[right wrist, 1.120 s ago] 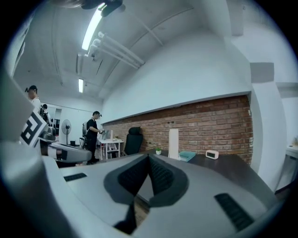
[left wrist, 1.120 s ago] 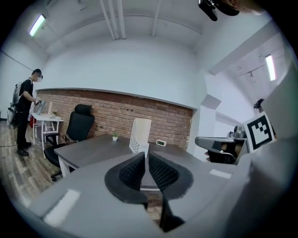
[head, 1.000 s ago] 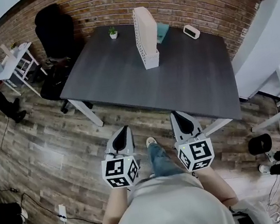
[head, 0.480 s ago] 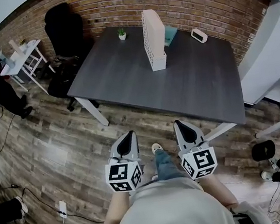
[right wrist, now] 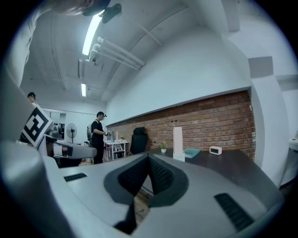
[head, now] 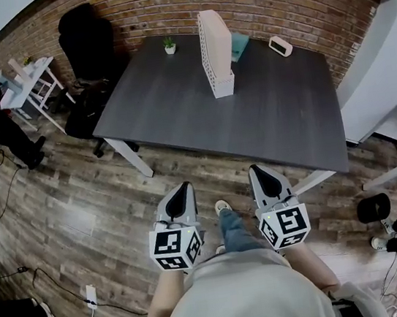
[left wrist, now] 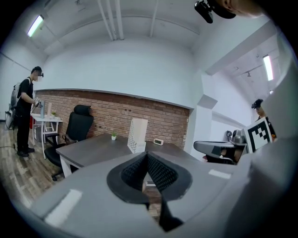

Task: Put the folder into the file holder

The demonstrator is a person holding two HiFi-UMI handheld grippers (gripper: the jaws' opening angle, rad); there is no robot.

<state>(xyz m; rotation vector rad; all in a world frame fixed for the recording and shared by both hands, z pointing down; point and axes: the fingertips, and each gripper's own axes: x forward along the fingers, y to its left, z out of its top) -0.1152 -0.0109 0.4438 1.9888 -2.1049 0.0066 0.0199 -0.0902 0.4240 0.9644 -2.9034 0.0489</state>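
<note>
Step 1, not begun yet. The left hand-held gripper [head: 185, 186] & right hand-held gripper [head: 255, 170] were shut w/ nothing in them, well back from the desk [head: 175, 98]. The folder [head: 241, 44] lay flat by the file holder [head: 216, 55]. Next, I think: walk up, open one, grab the folder.

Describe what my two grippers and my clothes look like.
The left gripper and right gripper match: grey tapered shells, black ribbed claw pads, each ending in a white cube of black square markers. No cables show. The person wears a light grey top and blue jeans.
</note>
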